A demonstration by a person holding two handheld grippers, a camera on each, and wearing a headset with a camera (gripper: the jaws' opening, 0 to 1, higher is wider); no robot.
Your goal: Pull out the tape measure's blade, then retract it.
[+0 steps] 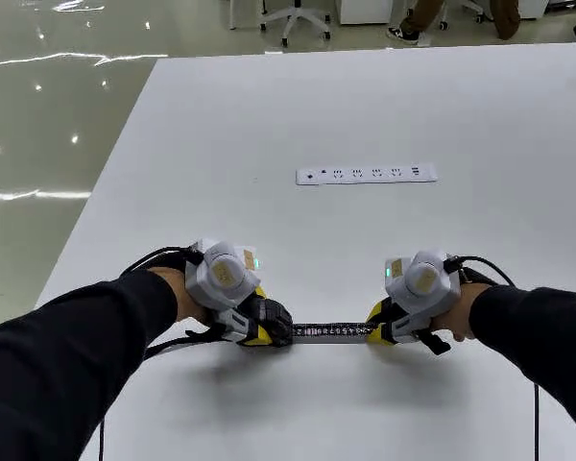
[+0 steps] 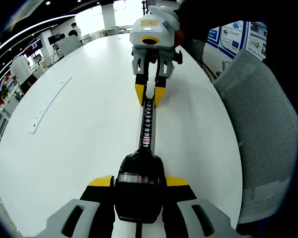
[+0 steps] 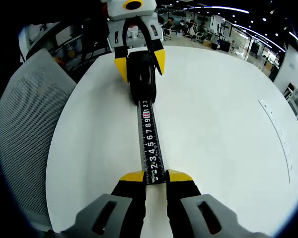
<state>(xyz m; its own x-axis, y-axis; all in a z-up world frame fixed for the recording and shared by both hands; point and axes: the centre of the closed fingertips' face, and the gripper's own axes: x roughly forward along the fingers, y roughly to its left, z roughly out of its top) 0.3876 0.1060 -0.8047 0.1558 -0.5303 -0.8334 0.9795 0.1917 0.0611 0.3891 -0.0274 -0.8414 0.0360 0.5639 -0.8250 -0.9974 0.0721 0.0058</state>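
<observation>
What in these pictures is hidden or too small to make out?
Blade tip: right gripper view, pinched between the right tongs.
Tape measure case sides: left gripper view, covered by the left tongs.
Power strip markings: head view, too small.
Blade numbers: head view, too small.

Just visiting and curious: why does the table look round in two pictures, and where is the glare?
Left gripper view and right gripper view: fisheye lenses bend the edges of the table into curves, yet numbers on the blade stay sharp. Head view: edges straight; ceiling lights glare off the shiny floor.
</observation>
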